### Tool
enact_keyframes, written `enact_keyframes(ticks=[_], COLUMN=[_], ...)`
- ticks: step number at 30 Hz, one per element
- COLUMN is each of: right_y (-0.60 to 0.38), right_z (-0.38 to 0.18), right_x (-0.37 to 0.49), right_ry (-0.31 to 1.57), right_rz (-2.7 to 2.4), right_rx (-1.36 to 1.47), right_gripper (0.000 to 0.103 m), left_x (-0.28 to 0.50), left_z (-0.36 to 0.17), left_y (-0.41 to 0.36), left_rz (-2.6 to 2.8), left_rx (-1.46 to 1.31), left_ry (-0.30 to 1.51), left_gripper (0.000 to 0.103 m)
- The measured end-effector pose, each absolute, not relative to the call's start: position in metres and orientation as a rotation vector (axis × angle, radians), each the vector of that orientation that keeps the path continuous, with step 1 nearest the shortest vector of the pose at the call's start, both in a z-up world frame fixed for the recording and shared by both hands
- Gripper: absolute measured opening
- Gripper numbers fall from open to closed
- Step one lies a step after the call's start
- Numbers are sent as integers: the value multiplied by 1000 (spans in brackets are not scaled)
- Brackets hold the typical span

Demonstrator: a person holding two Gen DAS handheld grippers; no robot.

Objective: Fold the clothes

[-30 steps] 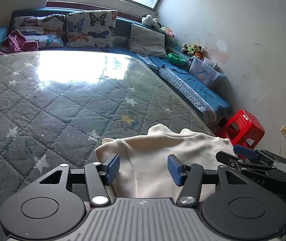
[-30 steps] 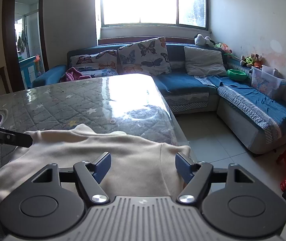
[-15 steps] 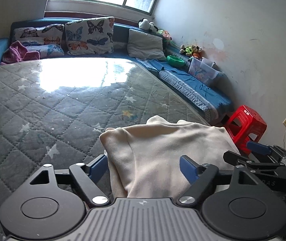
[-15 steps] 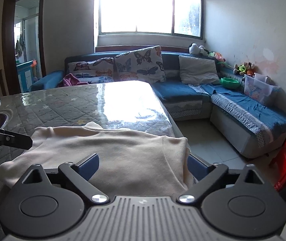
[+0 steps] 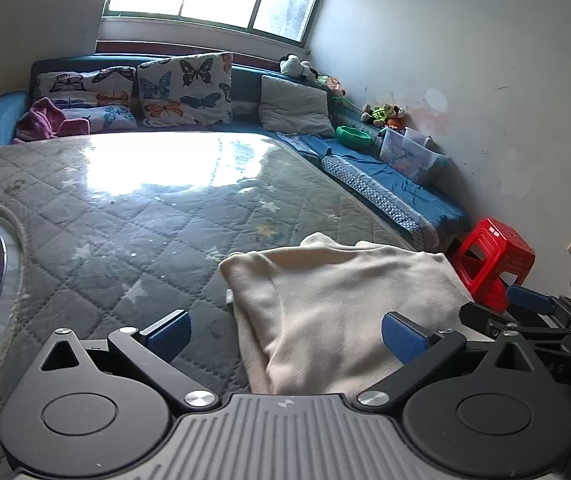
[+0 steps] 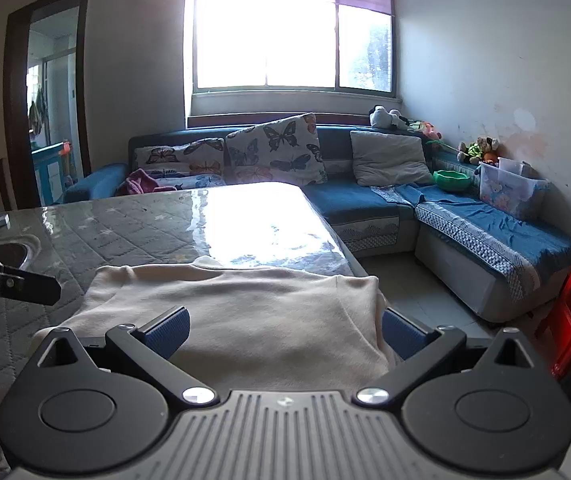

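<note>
Quilted table [image 5: 133, 216] under cream garment [image 5: 337, 304], both grippers' fingers [image 5: 167, 334] [image 6: 167, 332] spread wide, level above it.

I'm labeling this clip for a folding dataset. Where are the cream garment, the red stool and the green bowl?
cream garment [image 5: 345, 304]: left wrist view, on the flat middle of the cloth.
red stool [image 5: 497, 246]: left wrist view, on its top seat.
green bowl [image 6: 451, 180]: right wrist view, on its outer wall.

A home living room: blue corner sofa [image 6: 365, 200] with butterfly cushions [image 6: 275, 148], stuffed toys [image 6: 479, 150], red plastic stool [image 5: 493, 260].
</note>
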State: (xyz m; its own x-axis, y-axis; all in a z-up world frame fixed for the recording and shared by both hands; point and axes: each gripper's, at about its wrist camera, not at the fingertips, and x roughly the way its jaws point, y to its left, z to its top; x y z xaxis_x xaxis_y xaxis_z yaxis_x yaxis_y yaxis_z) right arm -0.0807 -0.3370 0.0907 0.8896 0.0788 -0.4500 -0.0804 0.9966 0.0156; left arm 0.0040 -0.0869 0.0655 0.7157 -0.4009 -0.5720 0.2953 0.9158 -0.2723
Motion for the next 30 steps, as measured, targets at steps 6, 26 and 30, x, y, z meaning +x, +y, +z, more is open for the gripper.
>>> enact_keyframes(ticks=[6,26,30], right_y=[-331,-324,-322], right_z=[91,92,93], right_x=[-95,-141,-151], right_ry=[459,464,460], right_rz=[69,49,46], right_rx=[10,68,79], right_gripper=[103,103,103], left_x=[-5,-57,-64], left_z=[63,60,59], left_y=[-80,-75,-72], left_rz=[-376,-370,-363], left_rx=[-172,-133,-135], left_ry=[681,693,696], left_gripper=[103,103,103])
